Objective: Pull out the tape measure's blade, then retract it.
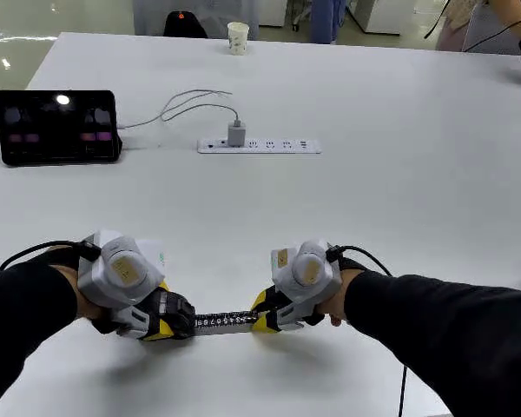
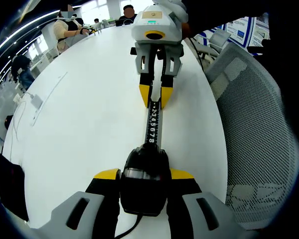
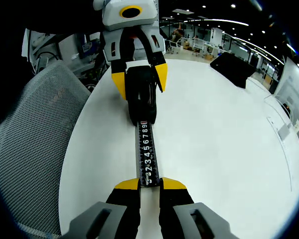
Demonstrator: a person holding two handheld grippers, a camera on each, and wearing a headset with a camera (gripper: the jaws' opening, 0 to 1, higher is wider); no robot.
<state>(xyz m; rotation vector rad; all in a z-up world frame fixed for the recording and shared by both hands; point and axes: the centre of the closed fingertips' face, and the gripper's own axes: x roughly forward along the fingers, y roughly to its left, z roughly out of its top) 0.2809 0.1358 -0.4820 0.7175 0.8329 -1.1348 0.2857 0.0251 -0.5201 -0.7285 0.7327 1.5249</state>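
Head view: tape measure case (image 1: 172,314) is held at the near edge of the white table (image 1: 373,200), clamped across its sides by the jaws of the left gripper (image 2: 144,174). A short length of blade (image 3: 147,152) is drawn out, with numerals up to 9 exposed, and runs straight to the right gripper (image 3: 150,184). The blade tip is pinched there, jaws almost fully closed. The grippers are faced toward each other, near together. Tablet (image 1: 58,126), power strip (image 1: 259,146) and paper cup (image 1: 238,37) are seen further back.

tape measure (image 1: 170,314) on table (image 1: 391,191), blade (image 1: 226,322) rightward, power strip (image 1: 269,146) behind
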